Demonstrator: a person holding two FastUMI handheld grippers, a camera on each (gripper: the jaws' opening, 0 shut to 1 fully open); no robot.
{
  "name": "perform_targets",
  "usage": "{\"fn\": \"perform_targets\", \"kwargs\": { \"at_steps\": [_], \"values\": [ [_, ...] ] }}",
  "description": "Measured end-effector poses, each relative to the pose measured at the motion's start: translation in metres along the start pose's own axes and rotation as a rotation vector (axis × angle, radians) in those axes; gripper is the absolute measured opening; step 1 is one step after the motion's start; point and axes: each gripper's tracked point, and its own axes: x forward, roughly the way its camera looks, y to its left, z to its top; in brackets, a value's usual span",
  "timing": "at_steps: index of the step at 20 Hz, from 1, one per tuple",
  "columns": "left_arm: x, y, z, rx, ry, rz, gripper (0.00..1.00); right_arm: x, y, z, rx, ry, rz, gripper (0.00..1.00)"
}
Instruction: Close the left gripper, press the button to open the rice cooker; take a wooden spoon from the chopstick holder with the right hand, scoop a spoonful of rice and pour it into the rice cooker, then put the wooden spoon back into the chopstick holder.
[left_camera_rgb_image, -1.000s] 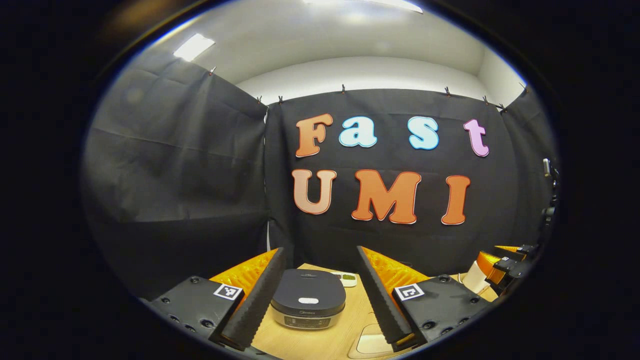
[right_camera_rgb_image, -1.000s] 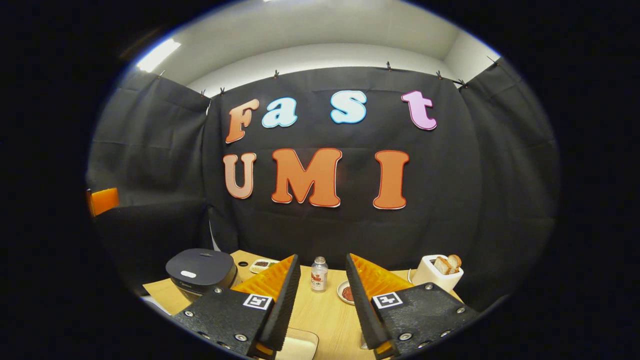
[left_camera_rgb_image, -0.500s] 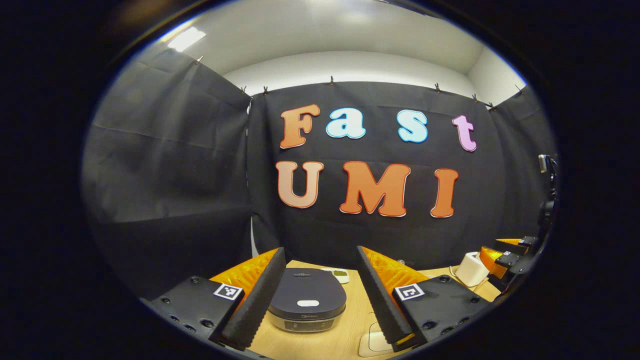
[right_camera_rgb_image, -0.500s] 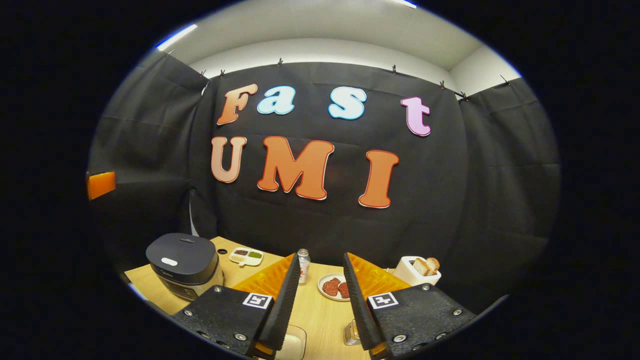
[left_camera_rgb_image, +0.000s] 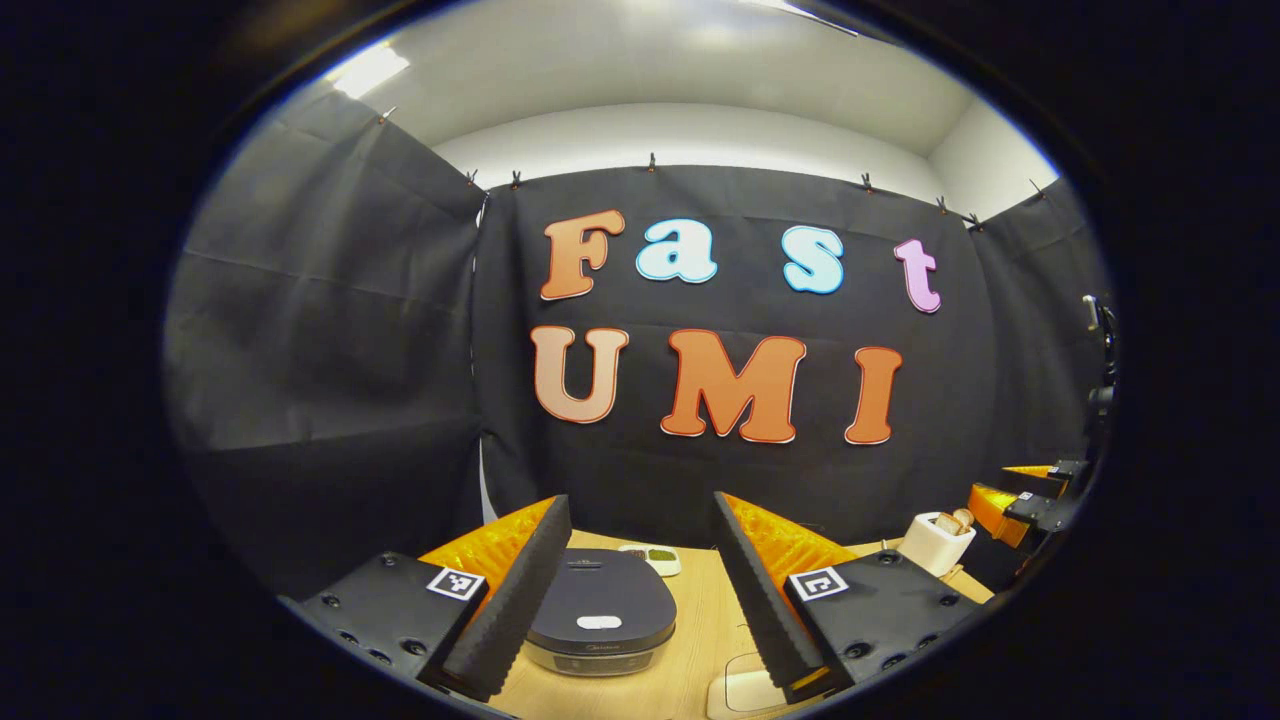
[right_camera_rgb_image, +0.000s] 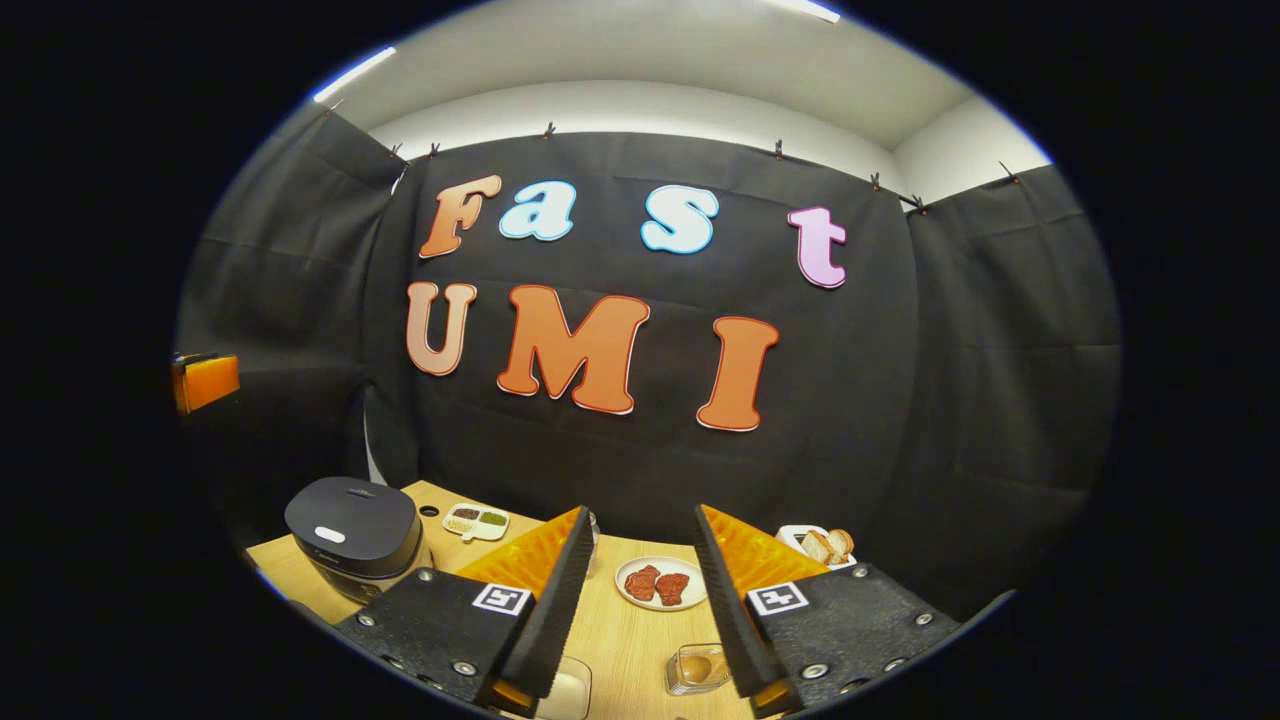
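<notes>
Left gripper view: rounded matte rice cooker (left_camera_rgb_image: 600, 615) between spread ribbed left tool (left_camera_rgb_image: 640, 590) fingers

Booth walls: black cloth (left_camera_rgb_image: 330, 330), hung in panels, clipped along the top edge, creased. Beyond it: white wall (left_camera_rgb_image: 690, 135) and pale ceiling (right_camera_rgb_image: 640, 50). Lighting: ceiling strip lights (left_camera_rgb_image: 368, 70), possibly fluorescent, blurred at the rim. Furniture: light wooden table (right_camera_rgb_image: 630, 630). Floor out of sight.

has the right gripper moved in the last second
Yes. In the right gripper view the right gripper has tipped downward: the plate of red food and a glass cup now show on the table, and the wall letters tilt.
</notes>
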Motion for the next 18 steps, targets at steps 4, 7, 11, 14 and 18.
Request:
{"fn": "perform_targets", "kwargs": {
  "at_steps": [4,7,11,14,18],
  "values": [
    [0.009,0.003,0.008,0.019,-0.011,0.089,0.92,0.009,-0.021,0.003,0.012,-0.013,0.054,0.88],
    [0.014,-0.002,0.003,0.017,0.018,0.176,0.87,0.024,-0.047,-0.006,0.007,-0.014,0.089,0.92],
    [0.030,-0.018,-0.009,0.015,0.086,0.233,0.41,0.041,-0.088,-0.022,0.025,-0.001,0.095,0.94],
    [0.039,-0.018,-0.030,-0.014,0.197,0.276,0.06,0.047,-0.114,-0.037,0.036,0.019,0.082,0.94],
    [0.061,-0.005,-0.085,-0.097,0.426,0.276,0.05,0.050,-0.136,-0.057,0.028,0.062,0.012,0.94]
  ]
}}
